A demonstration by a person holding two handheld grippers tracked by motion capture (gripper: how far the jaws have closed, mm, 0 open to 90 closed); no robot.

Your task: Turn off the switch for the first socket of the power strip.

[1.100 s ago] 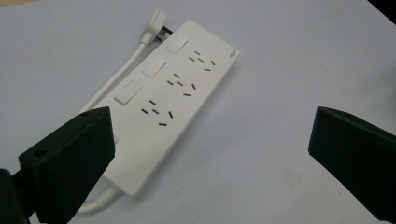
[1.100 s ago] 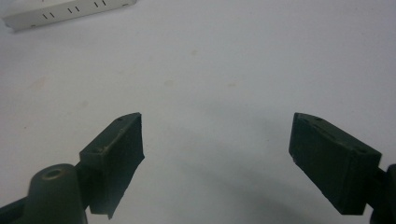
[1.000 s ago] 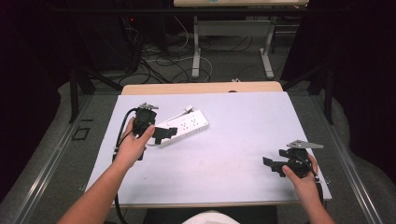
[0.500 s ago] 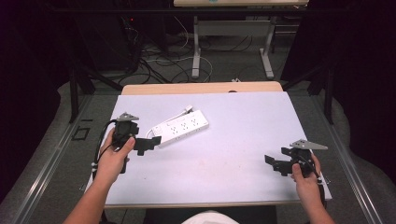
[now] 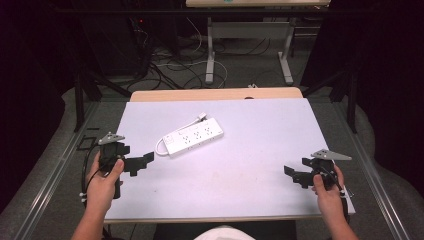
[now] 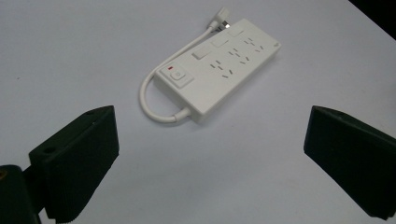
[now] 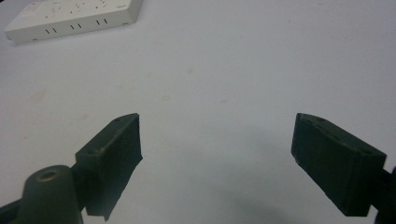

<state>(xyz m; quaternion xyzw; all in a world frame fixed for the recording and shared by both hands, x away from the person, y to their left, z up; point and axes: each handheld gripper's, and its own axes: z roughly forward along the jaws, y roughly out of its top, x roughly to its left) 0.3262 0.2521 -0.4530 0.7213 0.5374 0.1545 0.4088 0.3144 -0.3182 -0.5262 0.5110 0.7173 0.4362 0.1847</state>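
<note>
A: Where is the power strip [image 5: 193,137] lying?
B: It is lying flat on the white table [image 5: 250,195], left of centre, cord looped at its near end.
A: Left gripper [image 5: 141,163]?
B: Jaws are gaping wide, holding nothing, pointing at the strip, near it.
A: Right gripper [image 5: 292,175]?
B: Also gaping, empty, sitting well apart at the right edge.

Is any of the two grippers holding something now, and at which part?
Nothing is held. The left gripper and the right gripper are both open and empty; the power strip lies free on the table.
</note>
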